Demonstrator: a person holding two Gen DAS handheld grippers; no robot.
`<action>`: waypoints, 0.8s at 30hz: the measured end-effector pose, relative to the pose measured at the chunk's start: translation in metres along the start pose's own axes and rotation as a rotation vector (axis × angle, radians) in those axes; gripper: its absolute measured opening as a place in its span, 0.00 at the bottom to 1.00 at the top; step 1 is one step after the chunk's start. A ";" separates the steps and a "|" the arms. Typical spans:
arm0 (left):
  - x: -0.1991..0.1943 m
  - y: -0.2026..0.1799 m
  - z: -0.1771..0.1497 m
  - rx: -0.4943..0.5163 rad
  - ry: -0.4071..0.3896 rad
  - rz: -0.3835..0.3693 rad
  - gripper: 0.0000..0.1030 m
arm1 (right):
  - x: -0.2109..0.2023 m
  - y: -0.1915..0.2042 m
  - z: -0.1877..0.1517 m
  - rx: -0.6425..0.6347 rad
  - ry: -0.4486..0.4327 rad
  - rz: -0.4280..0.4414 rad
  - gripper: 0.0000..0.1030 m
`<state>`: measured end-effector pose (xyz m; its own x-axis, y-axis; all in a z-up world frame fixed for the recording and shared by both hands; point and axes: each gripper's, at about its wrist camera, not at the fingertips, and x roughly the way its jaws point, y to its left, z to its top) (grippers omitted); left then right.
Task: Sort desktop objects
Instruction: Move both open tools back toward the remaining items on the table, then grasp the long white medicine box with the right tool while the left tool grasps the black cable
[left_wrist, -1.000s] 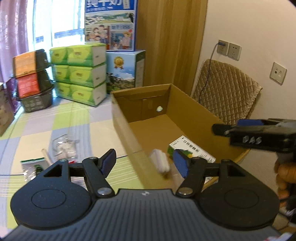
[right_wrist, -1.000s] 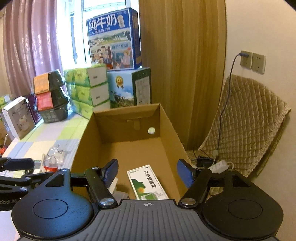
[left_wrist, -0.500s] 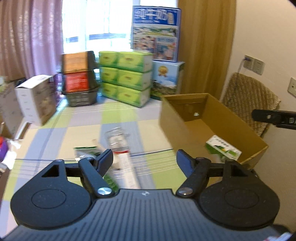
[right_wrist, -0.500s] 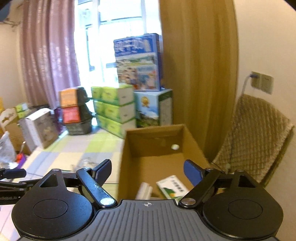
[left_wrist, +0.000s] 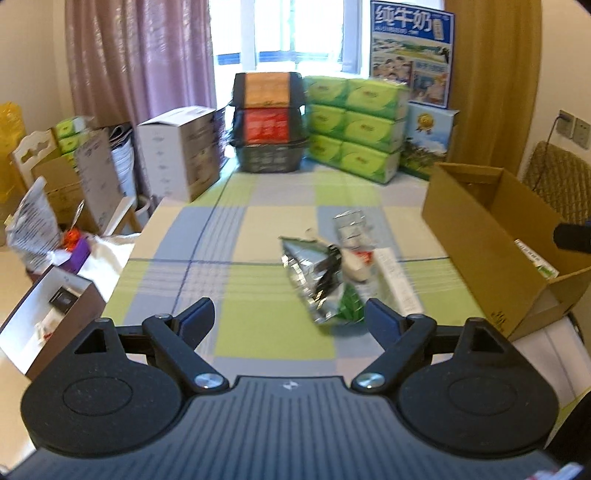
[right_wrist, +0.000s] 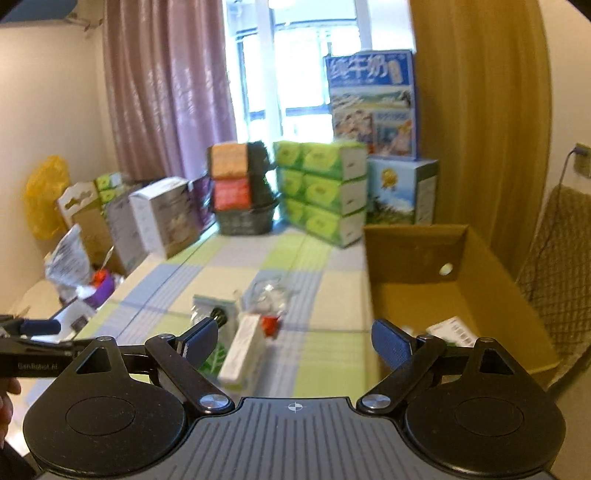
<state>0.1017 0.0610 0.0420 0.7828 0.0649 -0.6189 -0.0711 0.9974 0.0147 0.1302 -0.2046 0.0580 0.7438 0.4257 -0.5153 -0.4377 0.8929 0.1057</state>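
The loose pile (left_wrist: 340, 269) lies on the checked tablecloth (left_wrist: 258, 229) just left of the open cardboard box (left_wrist: 491, 236): a crinkled silver foil pouch (left_wrist: 306, 273), a long white carton (left_wrist: 397, 280) beside it, and a clear packet (left_wrist: 351, 221) at the far end, all overlapping or touching. A green-and-white box (right_wrist: 452, 328) already rests inside the cardboard box, so the job looks partly done.

Your left gripper (left_wrist: 290, 314) hangs above the near edge of the pile, jaws wide and empty; your right gripper (right_wrist: 293, 338) is likewise spread with nothing between its fingers, nearer the cardboard box.

Take one item at a time. The white carton is probably the easiest: rigid, straight-sided, and it should hold if you close across its narrow width. The foil pouch will likely crumple and slip, so pinch it by an edge or a fold, not across its belly. Lift straight up before swinging right, or you may drag a neighbour along. Clear the cardboard wall fully before letting go.
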 end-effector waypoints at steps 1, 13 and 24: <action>0.001 0.003 -0.003 -0.001 0.004 0.005 0.85 | 0.003 0.004 -0.005 -0.001 0.009 0.006 0.85; 0.040 0.015 -0.014 0.012 0.059 -0.010 0.86 | 0.059 0.030 -0.042 -0.029 0.103 0.045 0.85; 0.105 0.020 -0.011 0.037 0.084 -0.034 0.84 | 0.136 0.041 -0.063 -0.072 0.183 0.063 0.83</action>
<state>0.1757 0.0873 -0.0312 0.7296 0.0294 -0.6832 -0.0210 0.9996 0.0207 0.1815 -0.1197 -0.0615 0.6123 0.4407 -0.6564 -0.5201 0.8498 0.0853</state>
